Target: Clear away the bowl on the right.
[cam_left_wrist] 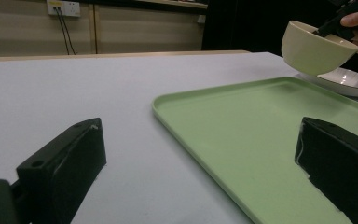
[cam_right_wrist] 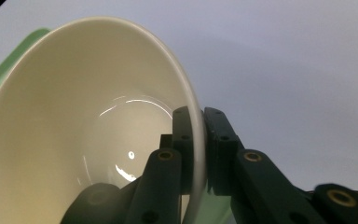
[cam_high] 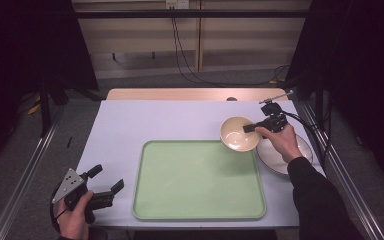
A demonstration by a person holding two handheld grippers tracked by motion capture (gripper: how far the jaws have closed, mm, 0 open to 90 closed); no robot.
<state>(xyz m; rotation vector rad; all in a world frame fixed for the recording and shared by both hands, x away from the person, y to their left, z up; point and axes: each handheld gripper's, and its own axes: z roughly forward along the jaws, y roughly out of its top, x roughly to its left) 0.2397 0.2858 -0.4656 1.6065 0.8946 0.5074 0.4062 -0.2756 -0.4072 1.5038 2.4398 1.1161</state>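
The right gripper (cam_high: 252, 128) has its jaws clamped on the rim of a cream bowl (cam_high: 238, 133), one jaw inside and one outside. The bowl hangs tilted in the air, above the far right corner of the green tray (cam_high: 198, 180) and just beside a white plate (cam_high: 285, 155) on the table (cam_high: 155, 120). I judge the step is carrying the bowl, probably toward the tray; next it must be lowered level. The bowl looks glossy ceramic, the tray matte with a raised rim. The left gripper (cam_high: 106, 187) rests near the tray, jaws apart and empty.
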